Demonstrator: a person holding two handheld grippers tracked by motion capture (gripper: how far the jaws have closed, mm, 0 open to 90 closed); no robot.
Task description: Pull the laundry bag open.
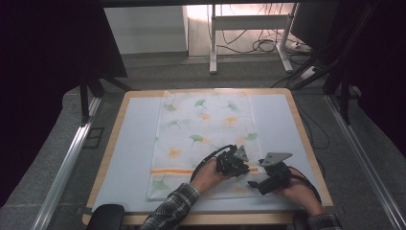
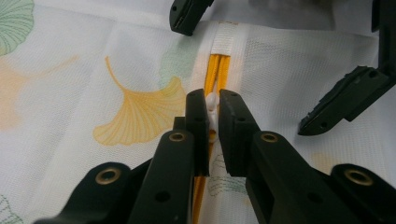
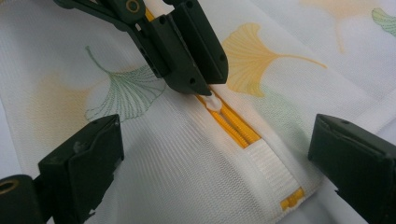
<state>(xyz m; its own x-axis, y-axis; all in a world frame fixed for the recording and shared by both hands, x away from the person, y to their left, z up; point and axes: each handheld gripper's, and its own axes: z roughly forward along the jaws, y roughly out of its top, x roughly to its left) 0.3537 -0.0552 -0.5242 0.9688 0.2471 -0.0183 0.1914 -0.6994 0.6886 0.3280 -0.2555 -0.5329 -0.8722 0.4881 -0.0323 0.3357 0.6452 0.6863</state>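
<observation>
A white mesh laundry bag (image 1: 203, 139) printed with ginkgo leaves lies flat on the table (image 1: 129, 158), running from the middle toward 12 o'clock, its orange zipper (image 1: 172, 170) crossing the near end from 9 to 3 o'clock. The fabric looks thin, light and limp, so it would likely bunch or drag if pulled without being pinned. The sensible hold is the small white zipper pull (image 2: 212, 103), a hard but slippery-looking tab.

The left gripper (image 2: 213, 108) sits toward 5 o'clock of the bag, its fingers clenched on that pull, just short of the white webbing tab (image 2: 225, 41) at the zipper's end. To its right, the right gripper (image 3: 212, 163) hovers near the bag's corner at 5 o'clock, fingers released and spread wide, straddling the webbing and the zipper end without touching them.

Nothing else lies on the table. The likely obstacle is the two grippers' closeness, judging by their fingers nearly meeting over the zipper.
</observation>
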